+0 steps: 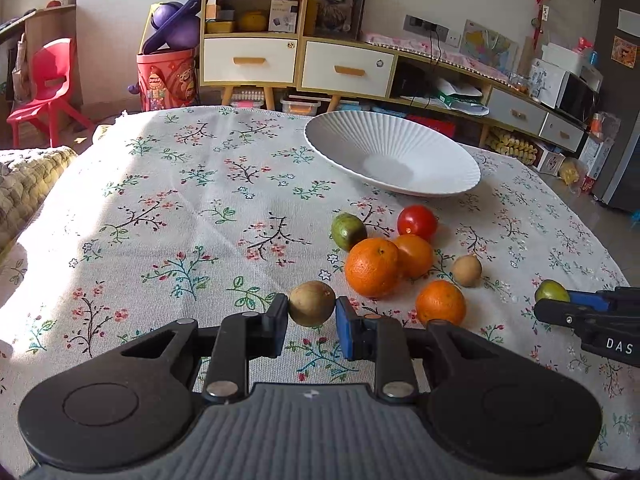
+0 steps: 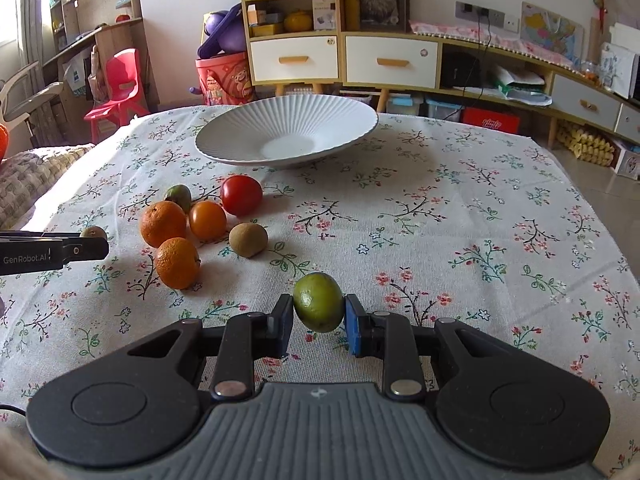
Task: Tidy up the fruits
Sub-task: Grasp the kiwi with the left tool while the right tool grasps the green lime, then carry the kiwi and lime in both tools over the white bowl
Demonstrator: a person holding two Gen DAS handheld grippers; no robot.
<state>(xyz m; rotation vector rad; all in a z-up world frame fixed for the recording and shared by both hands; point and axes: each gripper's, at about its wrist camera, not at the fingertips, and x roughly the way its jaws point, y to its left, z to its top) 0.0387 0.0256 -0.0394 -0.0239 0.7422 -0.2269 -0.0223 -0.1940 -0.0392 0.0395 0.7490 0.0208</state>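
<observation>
Left tongs [image 1: 311, 312] squeezing a brown kiwi [image 1: 311, 303]. Right tongs [image 2: 319, 314] squeezing a green fruit [image 2: 318, 302]. White bowl [image 2: 240, 136] far ahead of both, on the bench [image 2: 460, 208].

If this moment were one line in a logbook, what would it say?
left gripper: shut on kiwi | right gripper: shut on green fruit | bowl: empty | six fruits on cloth

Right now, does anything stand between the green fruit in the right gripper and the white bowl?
Nothing visible does. From the green fruit to the white bowl lies only bare tablecloth; the pile of fruit lies left of that path.
</observation>
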